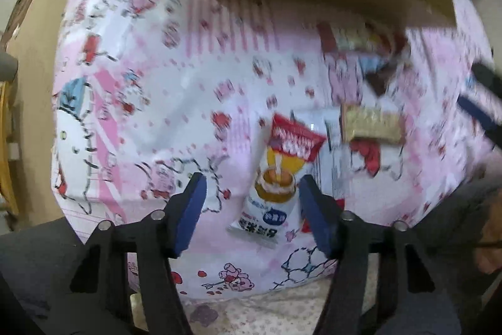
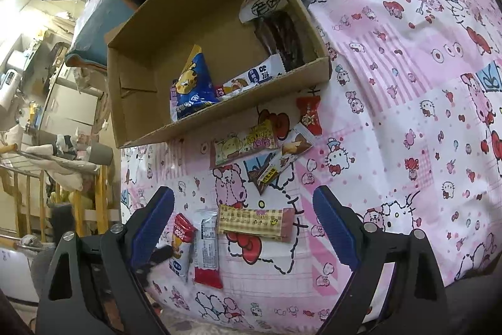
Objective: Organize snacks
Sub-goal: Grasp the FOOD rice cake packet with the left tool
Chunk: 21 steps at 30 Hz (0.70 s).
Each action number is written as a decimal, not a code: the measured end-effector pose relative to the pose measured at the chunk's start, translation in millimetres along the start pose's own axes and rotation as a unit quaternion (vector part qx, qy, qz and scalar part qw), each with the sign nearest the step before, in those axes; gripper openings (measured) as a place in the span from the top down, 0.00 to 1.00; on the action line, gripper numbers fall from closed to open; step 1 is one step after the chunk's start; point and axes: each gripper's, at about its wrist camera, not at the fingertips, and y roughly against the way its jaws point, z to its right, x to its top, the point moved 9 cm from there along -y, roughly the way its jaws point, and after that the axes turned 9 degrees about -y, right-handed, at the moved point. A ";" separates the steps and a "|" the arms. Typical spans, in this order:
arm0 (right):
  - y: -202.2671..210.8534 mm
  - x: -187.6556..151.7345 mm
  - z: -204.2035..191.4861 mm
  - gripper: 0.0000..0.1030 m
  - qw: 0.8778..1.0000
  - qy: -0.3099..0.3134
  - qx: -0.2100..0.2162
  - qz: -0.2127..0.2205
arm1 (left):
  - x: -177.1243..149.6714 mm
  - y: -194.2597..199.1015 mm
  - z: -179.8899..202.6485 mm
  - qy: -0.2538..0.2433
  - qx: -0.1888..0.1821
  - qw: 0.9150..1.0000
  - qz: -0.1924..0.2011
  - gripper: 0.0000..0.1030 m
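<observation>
On the pink cartoon-print bedspread [image 2: 408, 83], a cardboard box [image 2: 219, 118] sits toward the far left edge with a few snacks already inside. Loose packets lie on the cloth in front of it. Nearest the left edge is a red-and-white pudding packet [image 1: 276, 175], its long axis running away from the left gripper [image 1: 252, 209], top end leaning slightly right. That gripper points down over it, jaws released and straddling the packet's lower half, one finger on each long side, neither pad touching yet. Squeezing across the short width looks like the next step. Further right lies a checked biscuit bar [image 2: 255, 222], crosswise, just ahead of the right gripper [image 2: 243, 228], whose jaws stand wide and empty. The left hand is plainly nearer the pudding packet.
</observation>
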 end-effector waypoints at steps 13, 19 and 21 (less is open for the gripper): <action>-4.0 -1.5 13.8 0.10 1.000 -0.018 -0.014 -0.012 | 1.4 -0.9 12.4 -0.029 0.039 0.999 0.003 0.74; -40.0 -27.0 17.8 0.08 0.995 -0.008 -0.055 -0.078 | 14.9 40.3 -15.2 0.042 0.027 0.997 0.064 0.74; -50.8 -32.7 15.6 0.02 0.994 -0.009 -0.064 -0.084 | 20.2 48.9 -20.5 0.056 0.030 0.995 0.080 0.74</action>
